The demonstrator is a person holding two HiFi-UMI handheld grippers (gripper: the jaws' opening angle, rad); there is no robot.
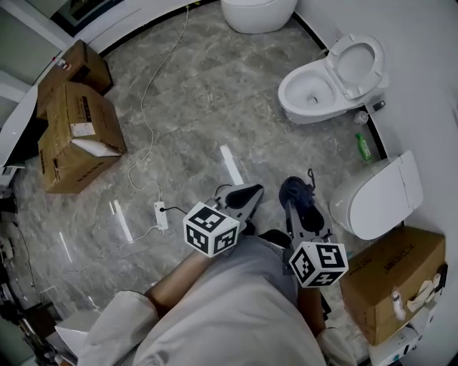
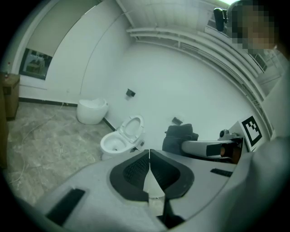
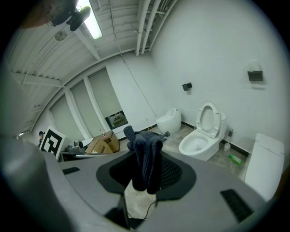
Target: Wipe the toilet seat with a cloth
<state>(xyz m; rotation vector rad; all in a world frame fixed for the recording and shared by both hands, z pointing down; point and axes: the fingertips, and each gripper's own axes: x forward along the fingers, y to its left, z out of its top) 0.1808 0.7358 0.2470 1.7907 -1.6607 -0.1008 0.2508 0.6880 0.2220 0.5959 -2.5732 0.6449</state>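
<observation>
A white toilet with its seat and lid raised stands against the right wall, well ahead of both grippers; it also shows as the toilet and the toilet in the gripper views. My right gripper is shut on a dark blue cloth, bunched between its jaws, the cloth at the tip. My left gripper is shut with nothing in it, its jaws touching.
A second white toilet with closed lid stands close on the right, a green bottle beside it. Cardboard boxes lie at left, another box at lower right. A white cable and power strip cross the marble floor. A round white fixture stands at the far wall.
</observation>
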